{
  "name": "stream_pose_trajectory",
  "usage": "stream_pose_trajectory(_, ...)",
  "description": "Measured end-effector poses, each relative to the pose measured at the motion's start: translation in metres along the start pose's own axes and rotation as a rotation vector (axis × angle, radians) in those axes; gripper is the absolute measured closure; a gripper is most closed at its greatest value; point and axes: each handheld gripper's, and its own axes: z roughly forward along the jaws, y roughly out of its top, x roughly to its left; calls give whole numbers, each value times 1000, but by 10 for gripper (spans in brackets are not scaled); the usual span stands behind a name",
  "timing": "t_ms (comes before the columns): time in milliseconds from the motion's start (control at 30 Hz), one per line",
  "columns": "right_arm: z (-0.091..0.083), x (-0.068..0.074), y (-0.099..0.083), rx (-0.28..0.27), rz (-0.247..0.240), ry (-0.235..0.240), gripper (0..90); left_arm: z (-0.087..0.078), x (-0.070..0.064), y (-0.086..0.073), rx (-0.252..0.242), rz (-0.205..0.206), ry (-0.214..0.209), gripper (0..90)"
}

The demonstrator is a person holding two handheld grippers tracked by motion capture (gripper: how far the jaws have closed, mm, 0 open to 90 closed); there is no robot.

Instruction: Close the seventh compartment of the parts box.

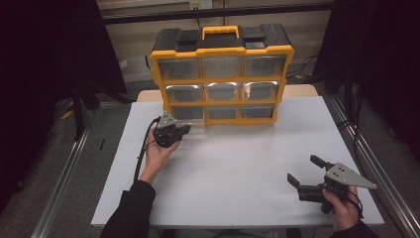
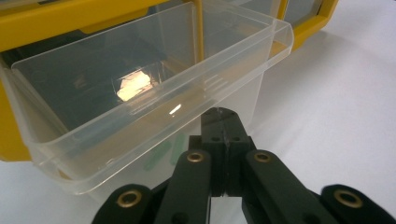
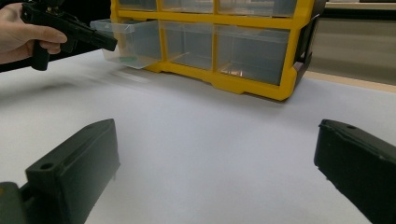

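Observation:
A yellow organiser [image 1: 223, 51] with clear drawers stands at the back of the white table [image 1: 237, 158]. Its bottom-left drawer [image 1: 194, 127] is pulled partly out. In the left gripper view this clear drawer [image 2: 140, 93] looks almost empty, with small green pieces [image 2: 159, 156] lying on its floor. My left gripper [image 2: 223, 119] is shut on the drawer's front wall, just under the lip. From the high view the left gripper [image 1: 184, 130] meets the drawer from the left. My right gripper [image 1: 303, 171] rests open near the table's front right, holding nothing.
The organiser [image 3: 252, 88] has a black top with a yellow carry handle [image 1: 220, 31]; its other drawers sit closed. Bare white table lies between the right gripper [image 3: 215, 158] and the organiser. Metal rails run along both sides of the table.

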Motion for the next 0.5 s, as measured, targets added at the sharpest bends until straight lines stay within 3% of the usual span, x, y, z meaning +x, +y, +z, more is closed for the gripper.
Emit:
stream_pose_trajectory(333,1,0,0,-2,-4,3,0,2,-1,5,8,24,5,900)
stream_pose_trajectory(500,0,0,0,-1,-4,1,0,3,1,5,-1,2,12,900)
